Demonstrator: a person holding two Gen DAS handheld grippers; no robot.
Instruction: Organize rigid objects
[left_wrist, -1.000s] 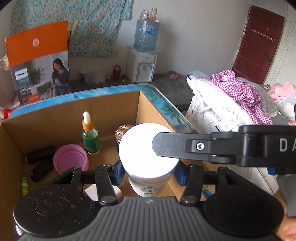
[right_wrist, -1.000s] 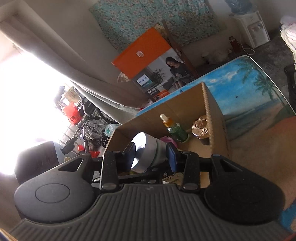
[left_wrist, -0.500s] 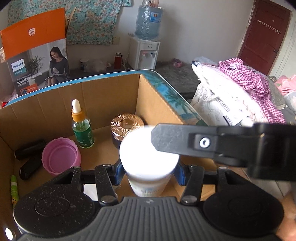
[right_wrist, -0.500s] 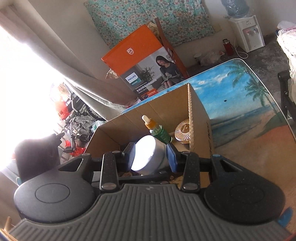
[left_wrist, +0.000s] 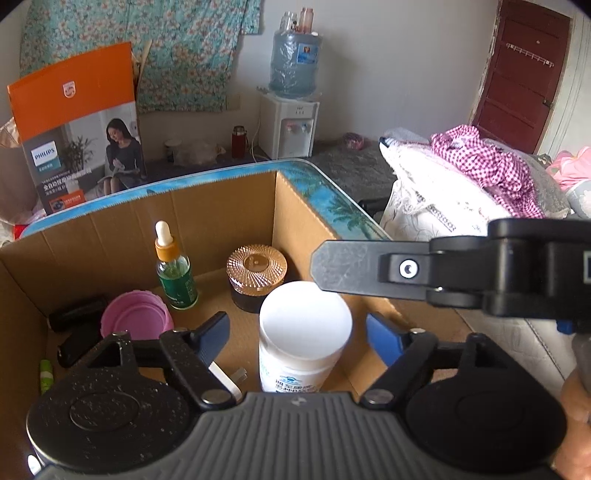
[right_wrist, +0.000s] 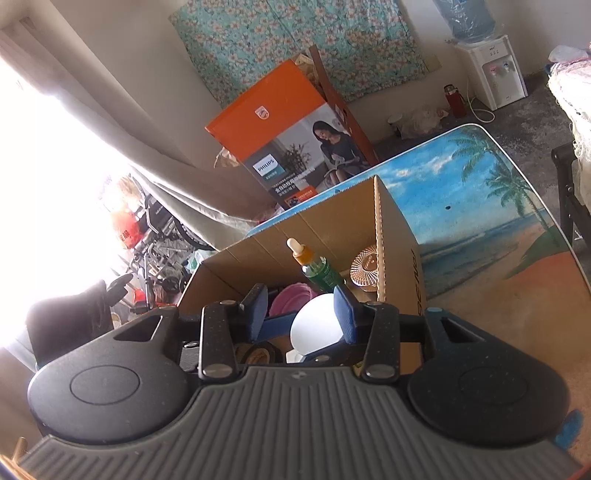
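Your left gripper (left_wrist: 295, 332) has just let go: its jaws have been opening and now stand wide, with clear gaps on both sides of the white jar (left_wrist: 304, 332), which half a second ago was pinched between the blue pads (left_wrist: 212, 332). The jar stands upright on the floor of the cardboard box (left_wrist: 221, 218), just in front of the copper-lidded jar (left_wrist: 256, 275) and to the right of the green dropper bottle (left_wrist: 173, 275) and the pink lid (left_wrist: 136, 319). So this placement looks finished, and you can probably back the left tool out without tipping it. Your right gripper (right_wrist: 303, 308) hangs over the box's near edge with its jaws at a middling gap; the jar's white top shows between the pads, but from that angle I cannot tell whether they touch it.
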